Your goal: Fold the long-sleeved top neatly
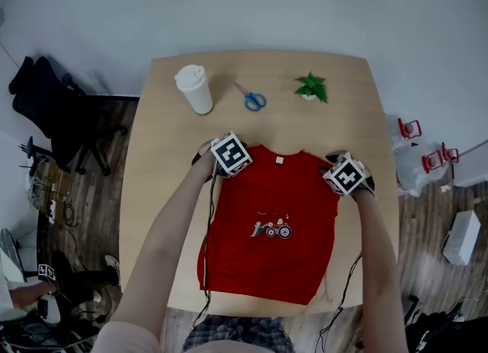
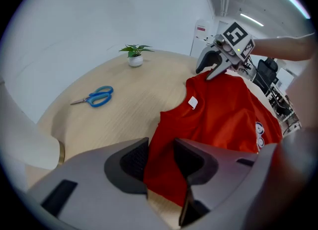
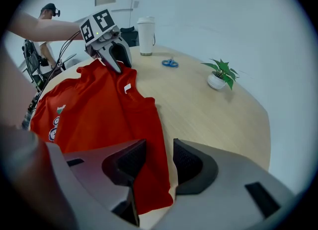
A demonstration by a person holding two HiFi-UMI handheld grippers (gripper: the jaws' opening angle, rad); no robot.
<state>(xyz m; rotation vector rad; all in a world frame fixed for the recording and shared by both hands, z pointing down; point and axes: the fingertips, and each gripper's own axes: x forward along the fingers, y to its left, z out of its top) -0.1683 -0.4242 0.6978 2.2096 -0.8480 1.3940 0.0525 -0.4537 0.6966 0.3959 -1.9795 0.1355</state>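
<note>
Looking down from the head view: the left gripper (image 1: 223,162) and right gripper (image 1: 347,176) sit at the two shoulder corners of the red top (image 1: 267,256); it lies flat on the table (image 1: 168,115), collar on the line between the claws, hem back toward the person; no sleeves show; cup (image 1: 194,88), scissors (image 1: 252,100) and plant (image 1: 311,86) stand beyond the claws, well apart. Over to the left gripper view: jaws spread, the shoulder edge running up between the pads, neither pad visibly pressing it; the top spreads off to this claw's right, toward the other claw at the far shoulder. Right gripper view now, the mirror of it: jaws apart astride the cloth's edge, the top to its left, bare table to its right. My read: the long axis runs from the claws back to the hem, each hand equally near its own corner; a pinch at both and a pull along that axis looks next.
</note>
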